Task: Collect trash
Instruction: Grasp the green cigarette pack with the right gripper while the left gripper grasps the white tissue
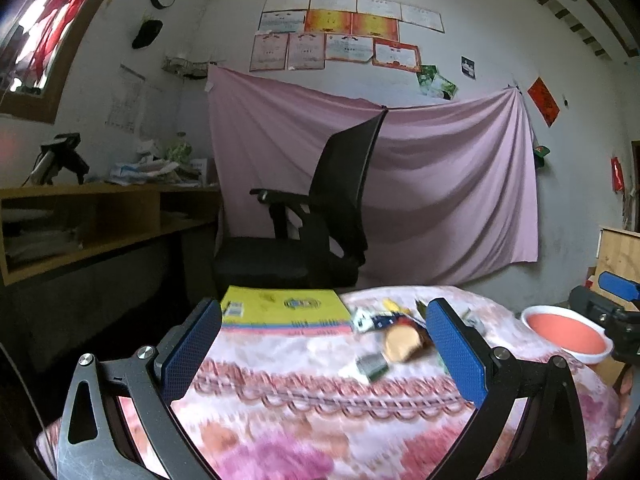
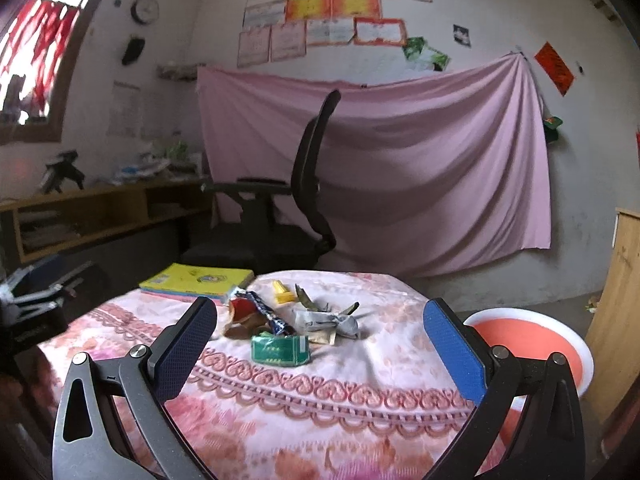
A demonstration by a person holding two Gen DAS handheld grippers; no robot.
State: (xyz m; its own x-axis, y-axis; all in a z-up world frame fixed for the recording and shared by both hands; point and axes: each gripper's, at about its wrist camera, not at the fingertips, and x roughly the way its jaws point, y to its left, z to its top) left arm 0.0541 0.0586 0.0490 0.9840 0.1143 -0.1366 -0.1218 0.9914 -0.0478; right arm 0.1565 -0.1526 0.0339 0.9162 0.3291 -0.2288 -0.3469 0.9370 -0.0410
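A pile of trash lies on the pink floral tablecloth: a green packet, a dark blue wrapper, a red and brown wrapper, crumpled grey paper and a yellow piece. The pile also shows blurred in the left wrist view. My right gripper is open and empty, just short of the pile. My left gripper is open and empty, to the left of the pile. A white-rimmed red bin stands at the table's right edge; it also shows in the left wrist view.
A yellow book lies at the table's far left corner, also visible in the left wrist view. A black office chair stands behind the table before a pink sheet. A wooden desk runs along the left wall. A wooden board stands at the right.
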